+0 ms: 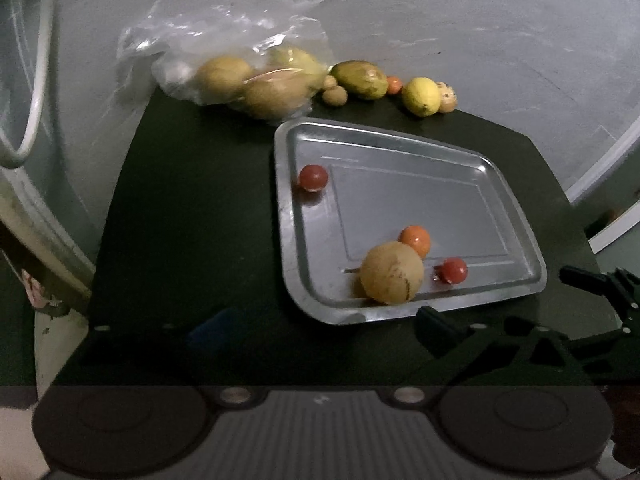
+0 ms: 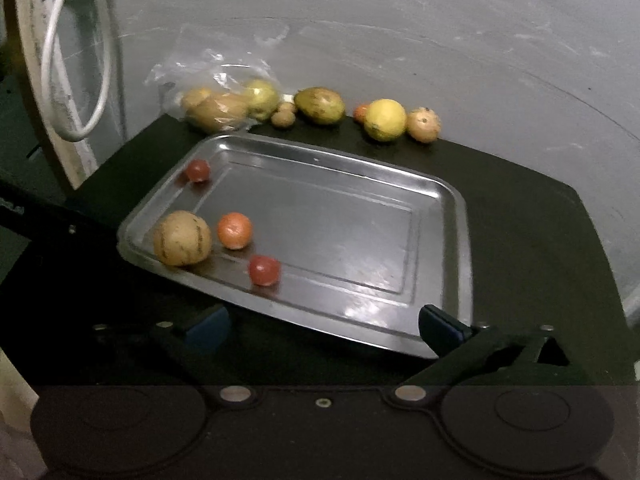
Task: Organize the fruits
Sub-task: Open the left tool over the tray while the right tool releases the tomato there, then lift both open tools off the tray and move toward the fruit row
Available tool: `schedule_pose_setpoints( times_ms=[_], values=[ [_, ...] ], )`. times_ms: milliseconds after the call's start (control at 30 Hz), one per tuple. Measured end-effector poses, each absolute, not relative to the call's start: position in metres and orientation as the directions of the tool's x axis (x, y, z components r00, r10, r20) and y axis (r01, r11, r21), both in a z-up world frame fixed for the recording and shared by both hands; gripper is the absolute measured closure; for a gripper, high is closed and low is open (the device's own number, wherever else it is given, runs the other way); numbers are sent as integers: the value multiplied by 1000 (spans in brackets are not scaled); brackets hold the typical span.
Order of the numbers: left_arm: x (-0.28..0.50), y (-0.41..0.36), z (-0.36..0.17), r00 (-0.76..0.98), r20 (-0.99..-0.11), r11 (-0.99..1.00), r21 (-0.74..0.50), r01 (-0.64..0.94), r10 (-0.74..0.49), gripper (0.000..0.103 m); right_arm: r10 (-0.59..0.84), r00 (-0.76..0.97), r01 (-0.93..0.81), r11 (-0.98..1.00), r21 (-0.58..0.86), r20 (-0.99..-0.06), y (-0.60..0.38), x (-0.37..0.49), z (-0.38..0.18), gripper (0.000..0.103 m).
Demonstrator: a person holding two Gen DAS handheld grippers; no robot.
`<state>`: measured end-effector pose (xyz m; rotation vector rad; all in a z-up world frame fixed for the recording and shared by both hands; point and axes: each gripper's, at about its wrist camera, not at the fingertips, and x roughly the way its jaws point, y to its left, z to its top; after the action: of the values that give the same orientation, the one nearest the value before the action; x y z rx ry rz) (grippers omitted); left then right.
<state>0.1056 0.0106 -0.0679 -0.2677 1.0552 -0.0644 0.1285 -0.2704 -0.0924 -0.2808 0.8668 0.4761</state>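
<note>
Both of my grippers are open and hold nothing. My right gripper (image 2: 324, 326) hovers low over the near edge of the metal tray (image 2: 452, 200), one finger on each side of the near rim. My left gripper (image 1: 312, 328) is also at the near edge of the tray, but its fingers are dark and blurred, so I judge the opening only from the wide gap.

In the tray lie four fruits: a big tan round fruit (image 2: 182, 238) near the left near corner, an orange fruit (image 2: 235, 231) just beside it, one red tomato (image 2: 264, 270) closer to me, and another red tomato (image 2: 198, 170) at the far left corner. The right half of the tray is bare.

The fruits not yet sorted stand in a row along the far edge of the tabletop (image 2: 520, 216), straight ahead beyond the tray: a plastic bag (image 2: 216, 108) with several fruits at the far left, then two small brown fruits, a green mango (image 2: 320, 106) with its long axis along the row, a yellow lemon (image 2: 385, 120) and a pale round fruit (image 2: 423, 125).

I think the lemon and its neighbour are nearer to my right gripper, the bag nearer to my left. To reach them I must pass over the tray; the wall stands directly behind the row, so there is little room there.
</note>
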Motion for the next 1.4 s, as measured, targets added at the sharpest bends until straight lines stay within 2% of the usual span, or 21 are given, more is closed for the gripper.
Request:
schedule_pose_setpoints(
  times_ms=[233, 500, 1400],
  values=[
    [105, 22, -69, 499, -855, 957, -245, -152, -140, 1, 214, 572, -463, 881, -97, -792, -278, 137, -94, 1],
    [116, 32, -69, 505, -859, 948, -227, -224, -87, 1, 195, 588, -430, 898, -98, -785, -285, 148, -95, 1],
    [180, -2, -63, 526, -848, 928, -239, -285, -57, 1, 299, 626, -456, 890, -26, -720, -286, 221, -105, 1]
  ],
)
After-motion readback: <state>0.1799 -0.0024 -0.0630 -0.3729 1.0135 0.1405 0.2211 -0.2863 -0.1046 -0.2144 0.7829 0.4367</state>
